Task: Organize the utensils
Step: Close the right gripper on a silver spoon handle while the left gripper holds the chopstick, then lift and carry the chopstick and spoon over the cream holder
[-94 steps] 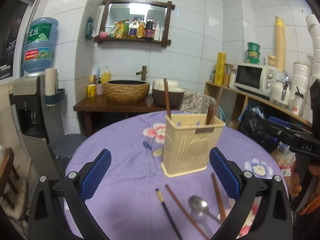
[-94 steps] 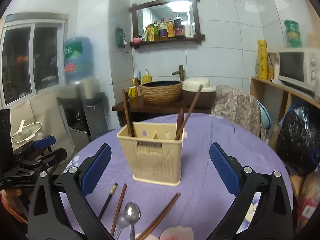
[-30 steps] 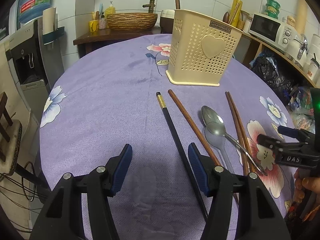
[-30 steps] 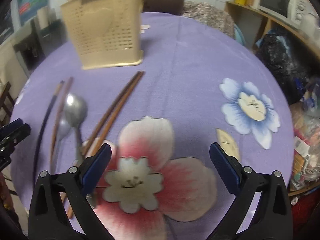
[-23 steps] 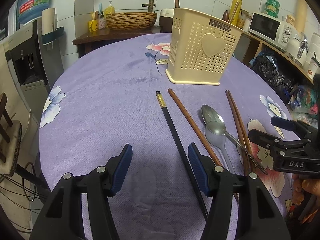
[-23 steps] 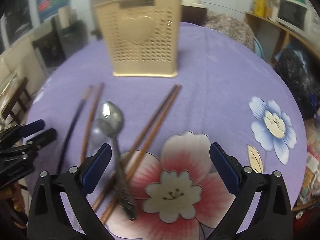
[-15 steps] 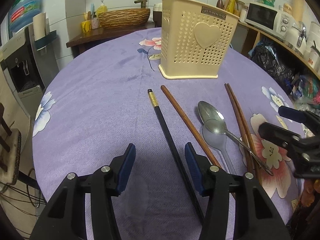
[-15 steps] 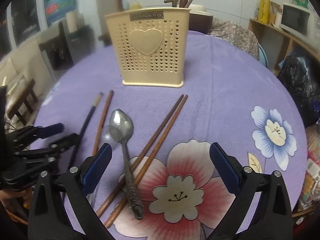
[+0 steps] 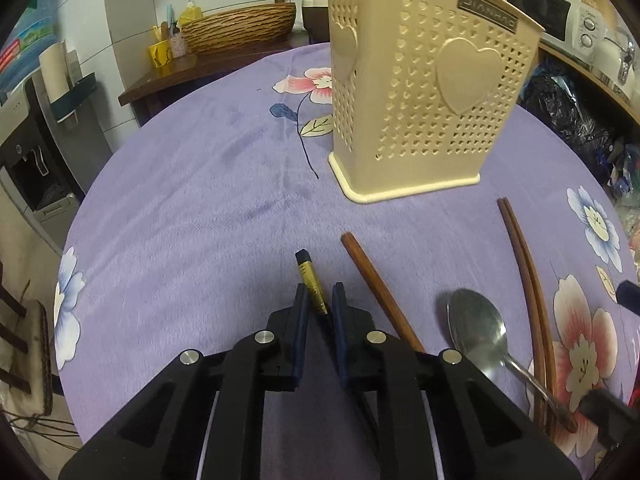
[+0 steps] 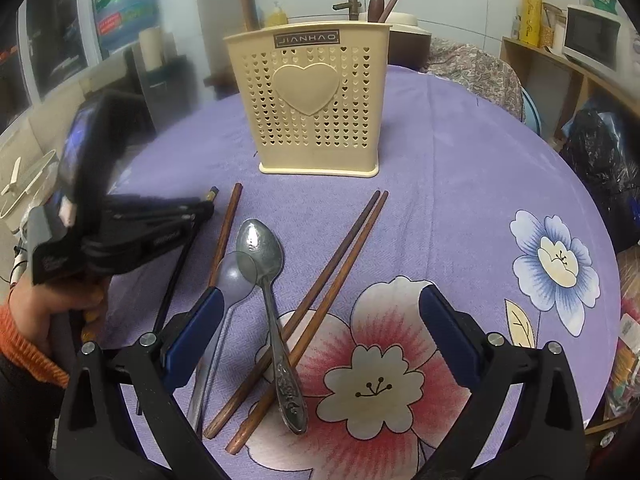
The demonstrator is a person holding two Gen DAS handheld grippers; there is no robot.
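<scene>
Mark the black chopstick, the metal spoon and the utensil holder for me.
black chopstick (image 9: 309,276), left wrist view, gold band near its tip
metal spoon (image 10: 260,245), right wrist view, bowl
utensil holder (image 10: 307,87), right wrist view, raised heart

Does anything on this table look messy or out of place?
Yes. The metal spoon lies crossed over a pair of brown chopsticks and a clear plastic spoon, loose on the purple cloth rather than in the beige holder.

— How's the light?
— Soft indoor light, faint shadows under the holder (image 10: 318,104); glare on the spoon (image 10: 260,246).
— Sharpness?
— Left of the holder, the left gripper (image 10: 200,210) smears with motion blur; fisheye bends the edges, corners black.
</scene>
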